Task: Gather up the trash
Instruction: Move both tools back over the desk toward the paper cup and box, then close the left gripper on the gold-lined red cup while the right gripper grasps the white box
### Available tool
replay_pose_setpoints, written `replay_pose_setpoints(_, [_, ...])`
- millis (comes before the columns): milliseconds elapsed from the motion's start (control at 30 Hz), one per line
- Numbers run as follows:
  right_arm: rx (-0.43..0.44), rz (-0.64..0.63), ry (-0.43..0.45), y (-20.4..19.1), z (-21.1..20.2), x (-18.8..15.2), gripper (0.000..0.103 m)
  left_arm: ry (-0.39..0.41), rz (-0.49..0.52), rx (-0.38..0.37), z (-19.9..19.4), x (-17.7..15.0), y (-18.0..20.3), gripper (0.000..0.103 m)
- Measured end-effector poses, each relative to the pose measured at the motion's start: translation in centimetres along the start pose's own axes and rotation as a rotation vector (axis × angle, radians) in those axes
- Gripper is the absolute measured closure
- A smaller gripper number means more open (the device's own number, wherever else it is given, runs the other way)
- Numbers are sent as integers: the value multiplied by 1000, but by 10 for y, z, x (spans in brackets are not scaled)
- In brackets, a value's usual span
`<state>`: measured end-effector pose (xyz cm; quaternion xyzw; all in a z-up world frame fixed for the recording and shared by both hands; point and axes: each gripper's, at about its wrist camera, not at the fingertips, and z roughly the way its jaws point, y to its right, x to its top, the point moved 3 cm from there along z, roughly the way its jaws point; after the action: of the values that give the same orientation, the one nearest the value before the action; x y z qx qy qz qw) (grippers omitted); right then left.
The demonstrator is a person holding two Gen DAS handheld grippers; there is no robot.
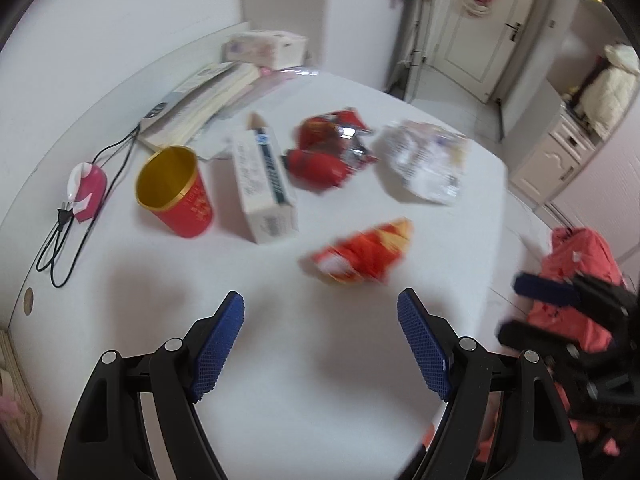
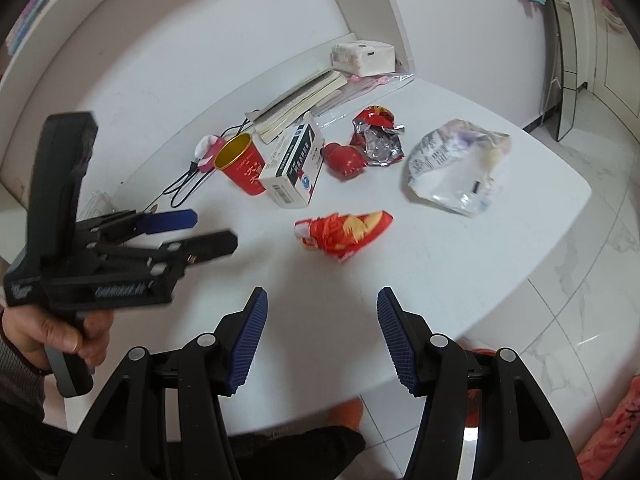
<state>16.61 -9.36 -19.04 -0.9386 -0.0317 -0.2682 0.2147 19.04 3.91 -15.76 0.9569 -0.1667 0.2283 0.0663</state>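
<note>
Both grippers hang above the near edge of the white table [image 2: 460, 264], and neither holds anything; the left gripper [image 1: 320, 304] has its blue-padded fingers spread wide, and the right gripper [image 2: 322, 296] is spread just as wide, nothing between its pads. The trash lies scattered ahead of them; a crumpled red and yellow wrapper [image 2: 344, 234] sits nearest, just beyond the fingertips of both; farther back lies a torn red and silver packet [image 2: 376, 136], touching a small red rounded thing [image 2: 344, 158] on its left; off to the right a crinkled clear and white plastic bag [image 2: 458, 166] rests apart from the rest. A white carton [image 2: 294, 168] lies on its side beside a red cup with a gold inside [image 2: 240, 162], which stands tilted; behind them lie a stack of books [image 2: 300, 100], a tissue pack [image 2: 362, 56] and a black cable [image 2: 188, 184]. An orange-red bag [image 1: 576, 280] shows below the table's right edge in the left view.
</note>
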Motion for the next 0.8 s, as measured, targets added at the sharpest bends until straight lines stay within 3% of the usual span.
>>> replay_pose_setpoints(200, [-1, 14, -13, 0, 24, 15, 45, -12, -44, 8, 28, 26, -22, 24])
replay_pose_setpoints(500, [32, -44, -5, -29, 67, 49, 45, -23, -71, 41, 25, 20, -73, 24])
replay_pose_setpoints(800, [11, -60, 10, -60, 108, 83, 45, -36, -12, 44, 41, 32, -117, 24])
